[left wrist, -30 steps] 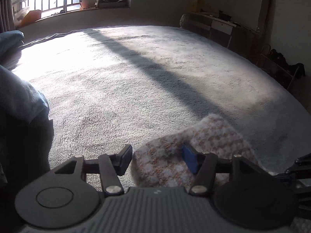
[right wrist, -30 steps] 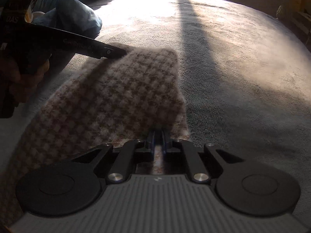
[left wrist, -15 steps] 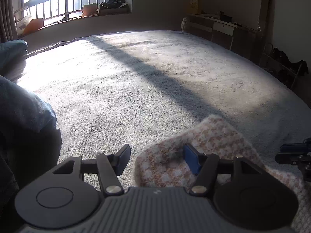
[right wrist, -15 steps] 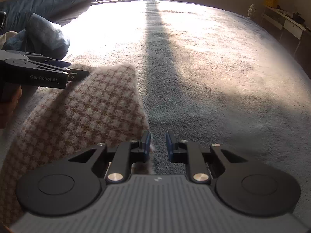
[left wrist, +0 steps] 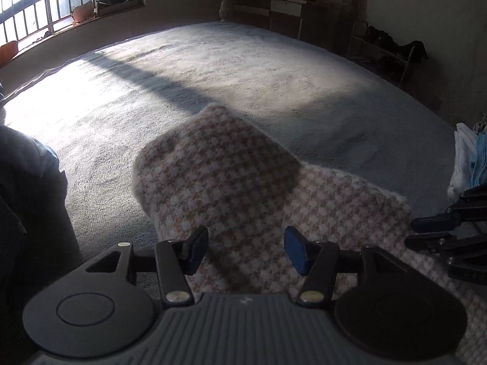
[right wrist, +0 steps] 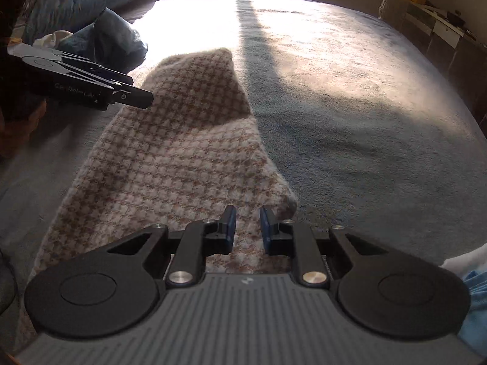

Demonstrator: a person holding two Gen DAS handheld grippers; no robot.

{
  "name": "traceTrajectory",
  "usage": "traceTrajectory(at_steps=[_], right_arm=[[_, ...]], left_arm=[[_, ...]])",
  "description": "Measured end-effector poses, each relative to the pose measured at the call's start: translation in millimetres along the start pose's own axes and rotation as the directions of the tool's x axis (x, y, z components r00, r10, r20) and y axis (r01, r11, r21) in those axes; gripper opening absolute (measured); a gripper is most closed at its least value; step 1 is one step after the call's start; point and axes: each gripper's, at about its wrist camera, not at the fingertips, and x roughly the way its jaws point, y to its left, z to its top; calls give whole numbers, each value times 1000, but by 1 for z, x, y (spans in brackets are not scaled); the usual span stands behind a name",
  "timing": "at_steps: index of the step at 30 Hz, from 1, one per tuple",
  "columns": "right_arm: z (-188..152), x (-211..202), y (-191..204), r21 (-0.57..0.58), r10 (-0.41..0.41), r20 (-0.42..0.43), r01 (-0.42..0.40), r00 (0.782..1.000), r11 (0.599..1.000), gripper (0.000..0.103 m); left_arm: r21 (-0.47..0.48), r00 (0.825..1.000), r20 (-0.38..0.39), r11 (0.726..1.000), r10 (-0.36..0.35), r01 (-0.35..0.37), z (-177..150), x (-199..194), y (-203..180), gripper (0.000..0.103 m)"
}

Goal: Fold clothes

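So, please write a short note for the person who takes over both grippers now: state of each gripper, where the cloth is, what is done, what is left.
Left gripper: open, its jaws just closing a little, above the checked garment, gripping nothing.
Right gripper: open a narrow gap, over the garment's near right corner, not pinching it.
Garment: flat on the grey bed cover, far end folded back over itself.
Done: one fold laid and released.
Left: probably further folds, then the blue clothes nearby.
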Motion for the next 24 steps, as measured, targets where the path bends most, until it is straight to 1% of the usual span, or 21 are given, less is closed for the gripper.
traceTrajectory(at_steps=[1, 2, 3, 4, 6, 8, 10, 12, 14, 16, 17, 18, 19, 21, 22, 24], right_arm=[[-6, 15, 1, 2, -23, -43, 24, 999, 1000, 16], [-11, 20, 0, 19, -25, -45, 25, 999, 1000, 17], [-11, 16, -3, 40, -28, -34, 29, 999, 999, 19], [-9, 8, -4, 61, -39, -28, 40, 999, 997, 19], [-9, -23, -2, 69, -79, 13, 78, 997, 995, 19], [-15, -57, 2, 64, -82, 50, 79, 995, 995, 19], [-28, -91, 10, 40, -54, 63, 52, 997, 998, 19], [-48, -116, 22, 12, -15, 46, 14, 999, 1000, 19], [-82, -127, 33, -16, 17, -5, -17, 1000, 1000, 19], [-114, -122, 48, -42, 15, -80, -18, 997, 999, 19], [-132, -112, 55, -48, -7, -135, 0, 991, 999, 19], [-147, -99, 59, -55, -32, -180, 23, 983, 998, 19], [-158, -91, 62, -58, -58, -193, 48, 979, 997, 19], [-167, -85, 65, -42, -96, -176, 90, 980, 995, 21], [-164, -89, 66, -19, -103, -174, 102, 979, 995, 21], [-158, -107, 66, 36, -91, -152, 98, 984, 995, 21]], left_arm=[[8, 1000, -1, 1000, 17, -17, -6, 0, -4, 51], [15, 1000, 9, 1000, 25, -25, -9, -5, -7, 51], [11, 1000, 20, 1000, 21, -21, -12, -15, -8, 51], [3, 999, 35, 1000, 5, -5, -14, -25, -8, 51], [14, 997, 72, 1000, -29, 28, -23, -54, -11, 52], [32, 994, 82, 997, -72, 70, -35, -80, -13, 52], [52, 988, 65, 990, -138, 134, -50, -104, -20, 52], [70, 976, 25, 974, -217, 215, -74, -124, -30, 53], [72, 959, -34, 957, -281, 282, -101, -134, -43, 53], [64, 942, -115, 944, -314, 322, -131, -135, -61, 53], [71, 943, -144, 948, -299, 311, -143, -133, -69, 53], [91, 951, -157, 955, -268, 284, -153, -133, -76, 52], [111, 957, -169, 960, -236, 257, -162, -132, -84, 52], [142, 965, -192, 968, -180, 209, -177, -132, -97, 54], [134, 964, -205, 971, -168, 198, -175, -133, -98, 55], [107, 957, -250, 978, -148, 179, -169, -134, -98, 55]])
